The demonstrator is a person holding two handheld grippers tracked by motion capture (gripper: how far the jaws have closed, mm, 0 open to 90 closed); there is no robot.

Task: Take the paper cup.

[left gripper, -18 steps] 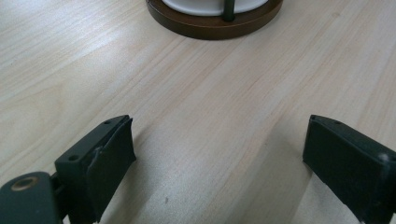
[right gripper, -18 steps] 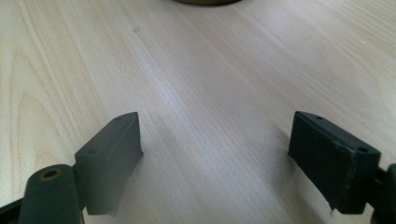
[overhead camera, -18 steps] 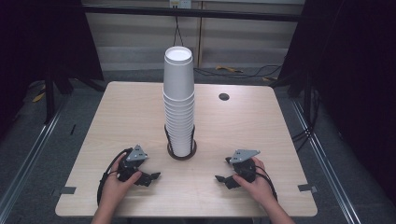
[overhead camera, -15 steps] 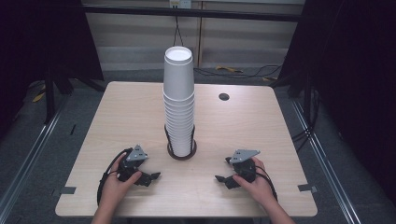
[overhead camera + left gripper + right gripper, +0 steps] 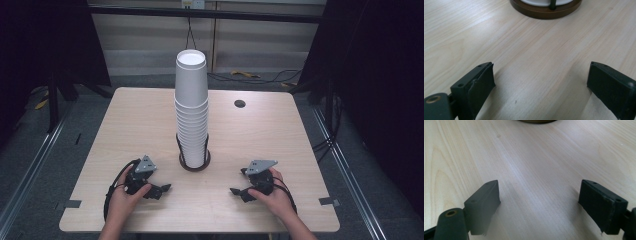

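Note:
A tall stack of white cups (image 5: 191, 107) stands upright in a dark round holder (image 5: 194, 165) at the middle of the wooden table (image 5: 135, 120). My left gripper (image 5: 159, 183) rests on the table left of the holder, held by a hand, jaws pointing towards the holder. In the left gripper view its gripper (image 5: 540, 80) is open over bare wood, with the holder's brown base (image 5: 546, 11) ahead. My right gripper (image 5: 239, 182) rests on the right side, mirrored. The right gripper view shows that gripper (image 5: 539, 200) open with nothing between its jaws.
A small dark round hole (image 5: 239, 103) sits in the table's far right part. Bare wood lies around the holder on all sides. Grey tape marks (image 5: 326, 201) sit at the front corners. Cables lie on the floor beyond the far edge.

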